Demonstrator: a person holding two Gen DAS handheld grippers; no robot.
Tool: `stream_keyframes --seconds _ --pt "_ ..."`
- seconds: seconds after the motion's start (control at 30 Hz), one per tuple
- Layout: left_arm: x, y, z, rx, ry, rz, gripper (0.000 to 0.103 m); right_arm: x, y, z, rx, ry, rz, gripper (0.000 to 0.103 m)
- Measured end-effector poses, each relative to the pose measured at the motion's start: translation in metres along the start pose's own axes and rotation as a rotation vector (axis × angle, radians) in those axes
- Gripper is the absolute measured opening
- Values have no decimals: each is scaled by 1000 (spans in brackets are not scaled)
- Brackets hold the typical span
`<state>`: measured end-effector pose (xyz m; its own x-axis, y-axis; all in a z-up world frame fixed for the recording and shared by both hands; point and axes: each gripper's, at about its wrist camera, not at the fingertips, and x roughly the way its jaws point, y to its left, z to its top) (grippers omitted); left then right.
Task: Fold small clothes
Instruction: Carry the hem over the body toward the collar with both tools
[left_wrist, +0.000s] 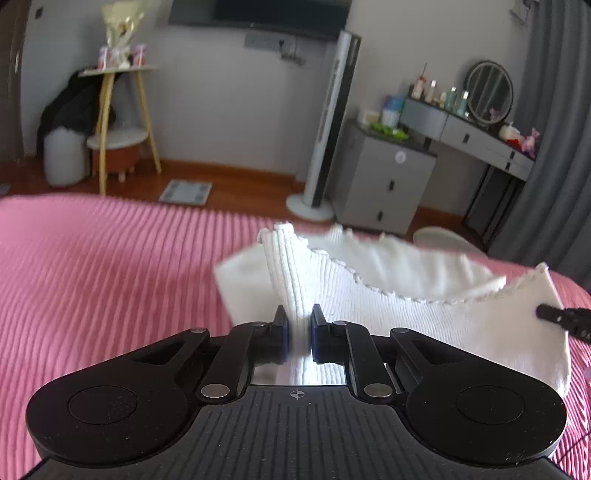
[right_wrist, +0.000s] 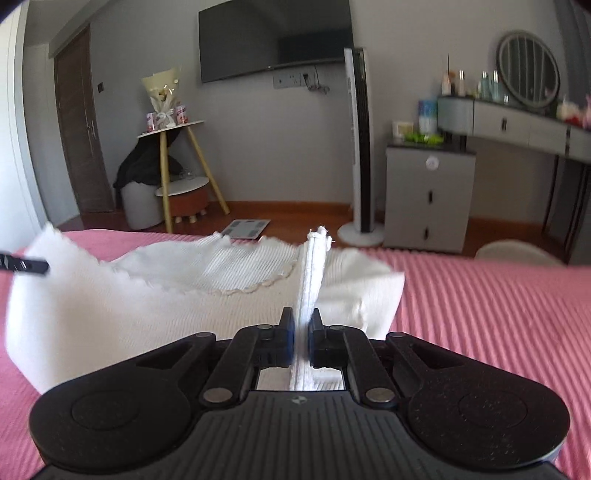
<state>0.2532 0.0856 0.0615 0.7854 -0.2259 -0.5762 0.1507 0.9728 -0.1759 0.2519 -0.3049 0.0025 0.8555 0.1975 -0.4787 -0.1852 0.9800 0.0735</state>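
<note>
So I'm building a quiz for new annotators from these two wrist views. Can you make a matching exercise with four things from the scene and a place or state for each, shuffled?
Things:
1. white knit top
2. left gripper
3. bathroom scale
4. round mirror

Places or states:
A. lying on the wooden floor
B. standing on the grey dressing table
C. pinched at two straps above the pink bedspread
D. shut on a ribbed strap

Pairs: 1-C, 2-D, 3-A, 4-B
</note>
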Motion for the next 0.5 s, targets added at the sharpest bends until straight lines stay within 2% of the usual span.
stream_keyframes --seconds 0.13,0.3,0.4,0.5 --pt "27 -5 25 5 -28 38 14 33 2 15 -26 -10 -64 6" --pt "71 -11 51 78 -61 113 14 82 1 36 -69 -25 -158 6" --pt "101 -10 64 88 -70 144 14 110 -4 46 -76 -32 -201 6" --pt "134 -6 67 67 -27 151 14 146 -15 49 -54 47 -203 6"
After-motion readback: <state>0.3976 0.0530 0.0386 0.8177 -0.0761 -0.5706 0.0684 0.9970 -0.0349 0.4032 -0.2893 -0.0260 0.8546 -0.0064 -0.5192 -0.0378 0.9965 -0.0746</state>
